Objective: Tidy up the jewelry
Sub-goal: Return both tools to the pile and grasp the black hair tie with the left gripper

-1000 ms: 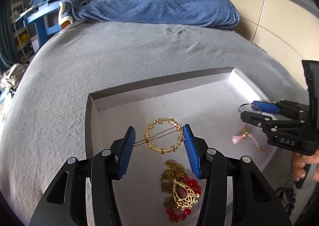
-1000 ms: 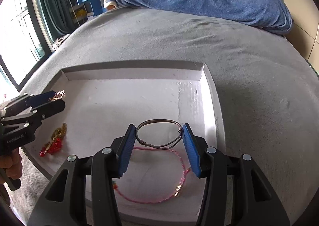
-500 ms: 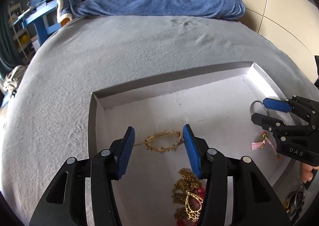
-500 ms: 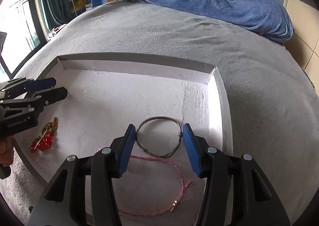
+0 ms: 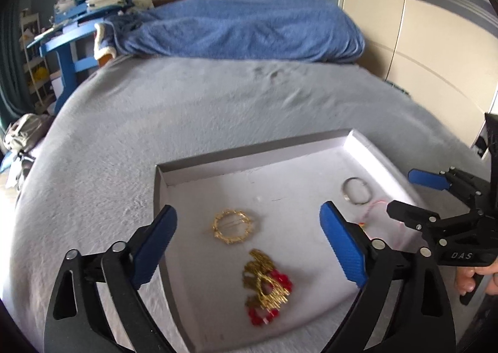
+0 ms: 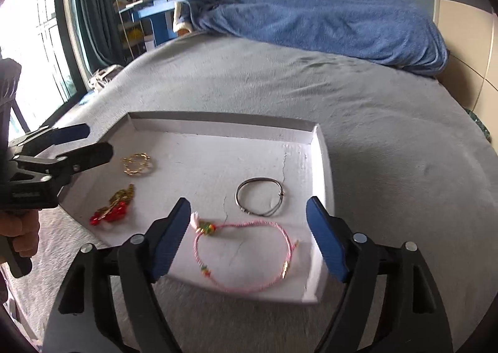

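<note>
A white tray (image 5: 249, 155) (image 6: 320, 159) lies on the grey bed. In it lie a gold ring-shaped clip (image 5: 232, 226) (image 6: 137, 163), gold and red earrings (image 5: 267, 286) (image 6: 113, 206), a grey metal bangle (image 5: 356, 195) (image 6: 260, 200) and a pink cord bracelet (image 6: 246, 255). My left gripper (image 5: 247, 244) is open and empty above the tray's near left part, with the clip between and beyond its fingers. My right gripper (image 6: 249, 237) is open and empty over the tray's near right part, above the pink bracelet and short of the bangle.
A blue blanket (image 5: 242, 32) (image 6: 326, 19) lies at the far end of the bed. A blue desk with books (image 5: 84, 19) stands at the back left. A window with dark curtains (image 6: 46, 26) is on the left, a pale wardrobe (image 5: 420, 26) on the right.
Both grippers have opened wide and drawn back. The left one let go of the gold clip, the right one let go of the bangle; both pieces now lie in the tray.
</note>
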Tool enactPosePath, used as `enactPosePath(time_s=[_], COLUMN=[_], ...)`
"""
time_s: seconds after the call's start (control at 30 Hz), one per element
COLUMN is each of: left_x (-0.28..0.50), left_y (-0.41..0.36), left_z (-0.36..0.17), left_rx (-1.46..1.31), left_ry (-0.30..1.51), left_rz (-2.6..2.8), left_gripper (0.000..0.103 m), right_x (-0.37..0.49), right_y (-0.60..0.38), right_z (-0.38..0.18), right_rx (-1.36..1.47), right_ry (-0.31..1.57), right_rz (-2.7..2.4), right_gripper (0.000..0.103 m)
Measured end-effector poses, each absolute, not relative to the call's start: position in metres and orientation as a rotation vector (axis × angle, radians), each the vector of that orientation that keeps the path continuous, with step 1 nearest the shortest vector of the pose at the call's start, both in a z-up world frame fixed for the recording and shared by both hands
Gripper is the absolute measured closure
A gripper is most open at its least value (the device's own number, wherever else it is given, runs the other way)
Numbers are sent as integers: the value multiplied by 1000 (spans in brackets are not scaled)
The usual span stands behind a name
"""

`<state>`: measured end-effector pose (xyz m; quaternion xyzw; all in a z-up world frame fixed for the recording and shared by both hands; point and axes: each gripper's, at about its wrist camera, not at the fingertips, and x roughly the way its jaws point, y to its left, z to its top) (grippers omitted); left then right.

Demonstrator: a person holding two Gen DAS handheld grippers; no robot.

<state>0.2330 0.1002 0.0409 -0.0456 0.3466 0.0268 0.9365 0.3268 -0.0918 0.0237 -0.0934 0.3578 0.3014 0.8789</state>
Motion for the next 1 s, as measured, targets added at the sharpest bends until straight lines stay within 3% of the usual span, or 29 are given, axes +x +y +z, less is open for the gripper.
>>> enactPosePath(time_s=[0.53,1.0], left_x=[110,85], left_y=[72,37], left_z=[33,14], left_rx=[-129,-52], left_ry=[671,729], left_rz=[3,-110], left_gripper=[8,10], right_x=[259,194], right_y=[-152,-187], right_z=[35,12], right_rx=[-69,25], right_ry=[716,732], right_rz=[582,518], right_gripper=[13,9])
